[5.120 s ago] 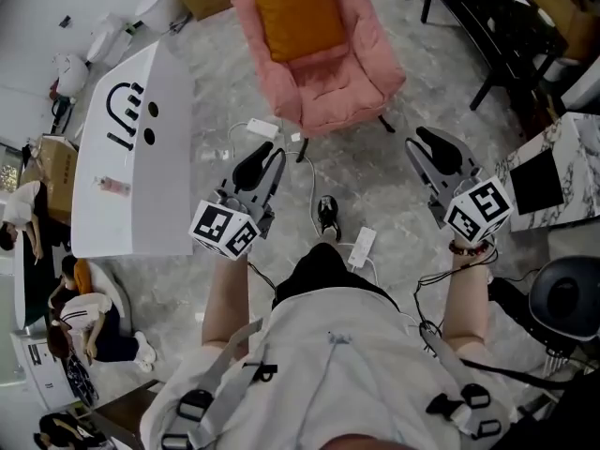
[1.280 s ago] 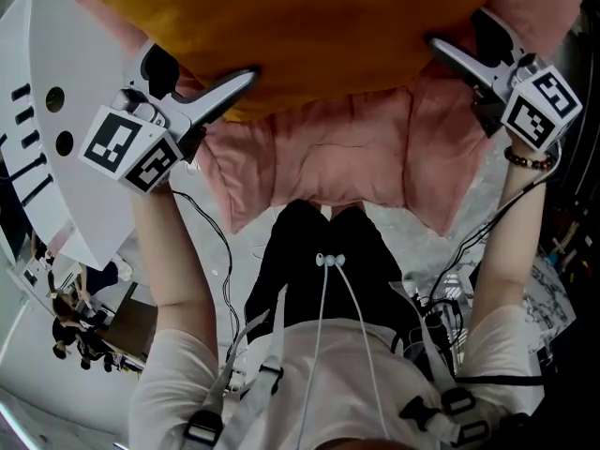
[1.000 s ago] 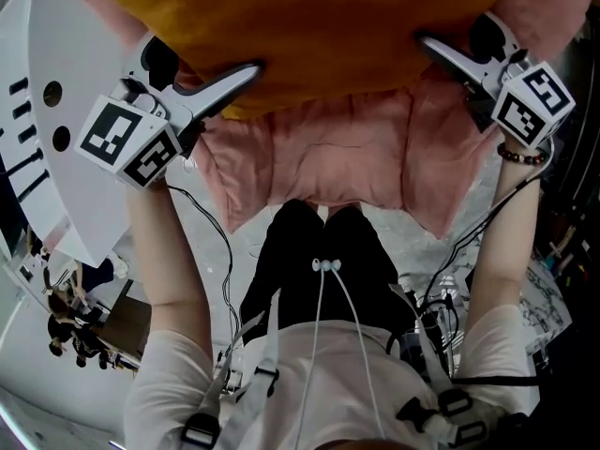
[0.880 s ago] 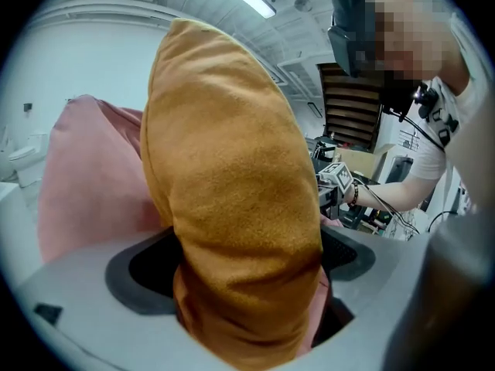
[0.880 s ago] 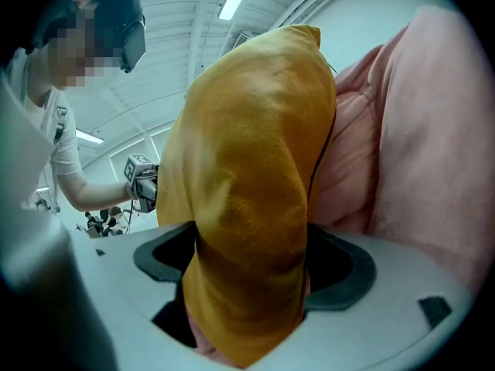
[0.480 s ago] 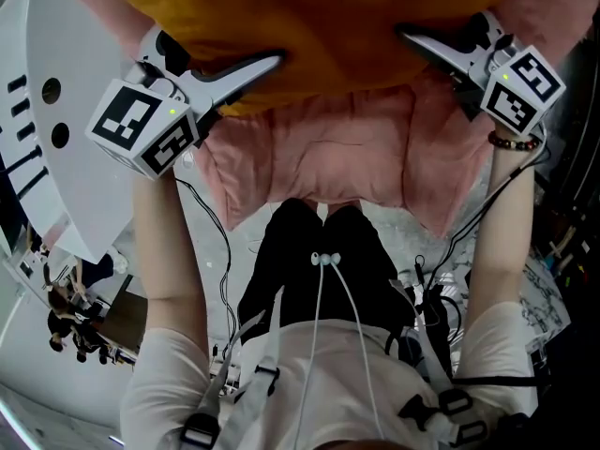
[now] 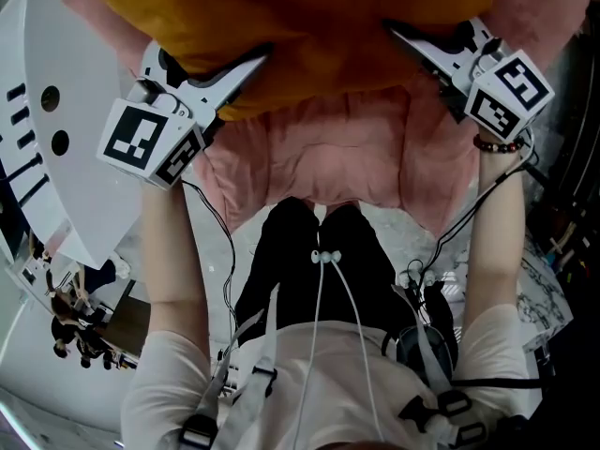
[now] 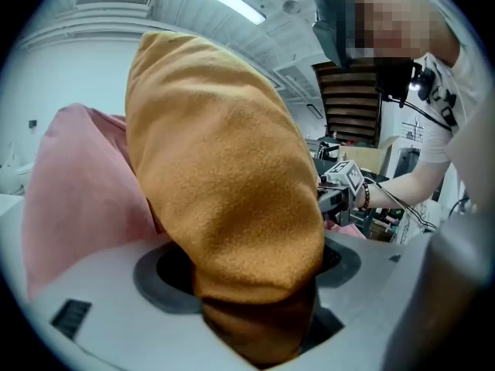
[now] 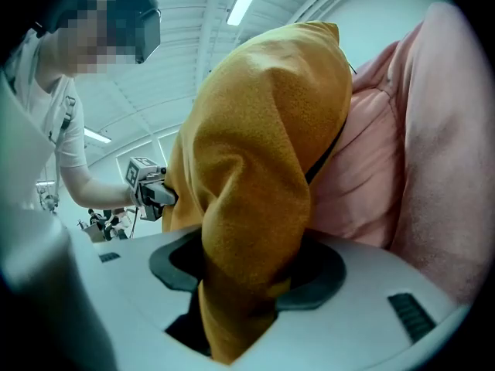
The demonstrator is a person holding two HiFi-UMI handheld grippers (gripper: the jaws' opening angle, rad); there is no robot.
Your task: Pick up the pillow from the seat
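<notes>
An orange pillow (image 7: 319,17) leans against the back of a pink padded seat (image 7: 319,157), filling the top of the head view. My left gripper (image 7: 251,66) is at the pillow's lower left corner and my right gripper (image 7: 398,34) at its lower right corner. Both sets of jaws have just been closing with pillow fabric between them. In the left gripper view the pillow (image 8: 224,176) bulges out from between the pads of the left gripper (image 8: 255,292). In the right gripper view the pillow (image 9: 263,153) is squeezed narrow inside the right gripper (image 9: 247,280).
A white board (image 7: 47,139) with black marks stands just left of the seat. Dark furniture and cables (image 7: 562,232) crowd the right side. The person's legs (image 7: 309,251) stand against the seat's front edge. Other people (image 7: 75,336) are at the lower left.
Over the last second both grippers slid inward onto the pillow's lower corners and their jaws closed on the fabric. Five seconds ago they were well back from the seat.
</notes>
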